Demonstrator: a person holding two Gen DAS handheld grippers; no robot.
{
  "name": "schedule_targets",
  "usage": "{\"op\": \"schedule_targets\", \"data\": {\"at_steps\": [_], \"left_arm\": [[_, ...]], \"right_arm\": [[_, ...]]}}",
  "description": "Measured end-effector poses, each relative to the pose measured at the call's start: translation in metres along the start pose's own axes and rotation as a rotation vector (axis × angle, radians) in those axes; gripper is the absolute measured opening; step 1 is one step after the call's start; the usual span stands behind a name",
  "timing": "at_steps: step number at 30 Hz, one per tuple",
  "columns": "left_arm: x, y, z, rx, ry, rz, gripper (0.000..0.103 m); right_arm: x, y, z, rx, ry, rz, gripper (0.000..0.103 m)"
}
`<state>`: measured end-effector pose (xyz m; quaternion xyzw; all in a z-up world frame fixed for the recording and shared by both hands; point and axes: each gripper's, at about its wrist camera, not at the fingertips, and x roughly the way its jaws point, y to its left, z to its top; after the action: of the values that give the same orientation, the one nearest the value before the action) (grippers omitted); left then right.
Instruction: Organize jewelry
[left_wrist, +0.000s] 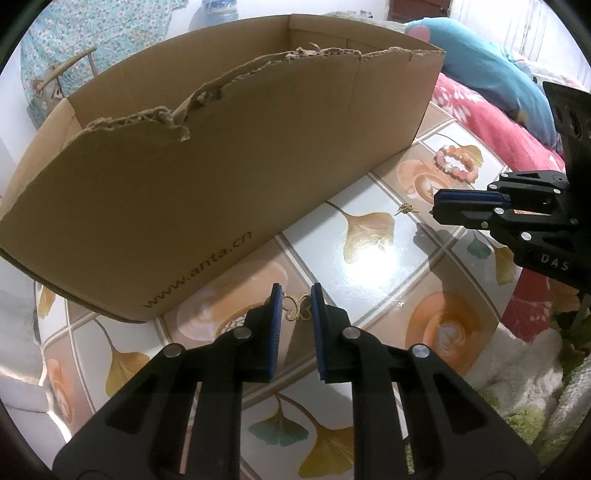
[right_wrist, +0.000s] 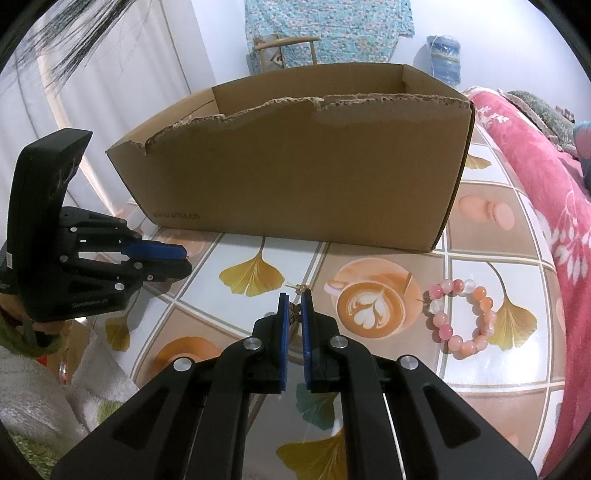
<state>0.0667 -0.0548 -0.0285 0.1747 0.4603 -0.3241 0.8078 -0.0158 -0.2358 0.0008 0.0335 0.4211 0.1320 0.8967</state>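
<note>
Left gripper (left_wrist: 295, 295): nearest in its own view, pointing down at the table just short of the cardboard box's near wall; its jaws stand a narrow way apart, with a small gold clasp-like piece between the blue pads (left_wrist: 275, 314). Whether the pads press on it I cannot tell.
Gold piece (left_wrist: 295, 309): looped, butterfly-like links lying on the table, in front of the box's printed corner.
Right gripper (right_wrist: 294, 308): to the right of the left one and also in front of the box; its jaws are nearly together, pinching a small dark-and-gold ornament at the tips.
Small ornament (right_wrist: 294, 312): caught between the right gripper's pads, just above the table, near the middle of the box's front.
Table (right_wrist: 498, 373): glossy cloth printed with ginkgo leaves and coffee cups.
Bead bracelet (right_wrist: 460, 319): pink, orange and white beads in a ring, flat on the table, in front of the box's right end and well apart from both grippers.
Cardboard box (right_wrist: 295, 177): open-topped, its near rim torn and ragged, standing on the table beyond everything else.
</note>
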Motion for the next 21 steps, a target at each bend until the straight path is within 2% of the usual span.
{"op": "schedule_targets", "data": {"at_steps": [15,21], "left_arm": [[-0.002,-0.004,-0.003,0.009,-0.011,0.012,0.015],[-0.013,-0.005,-0.002,0.013,-0.040,0.019,0.015]], "right_arm": [[-0.002,0.000,0.001,-0.002,-0.007,-0.001,0.007],[-0.008,0.002,0.003,-0.005,-0.019,0.001,0.007]]}}
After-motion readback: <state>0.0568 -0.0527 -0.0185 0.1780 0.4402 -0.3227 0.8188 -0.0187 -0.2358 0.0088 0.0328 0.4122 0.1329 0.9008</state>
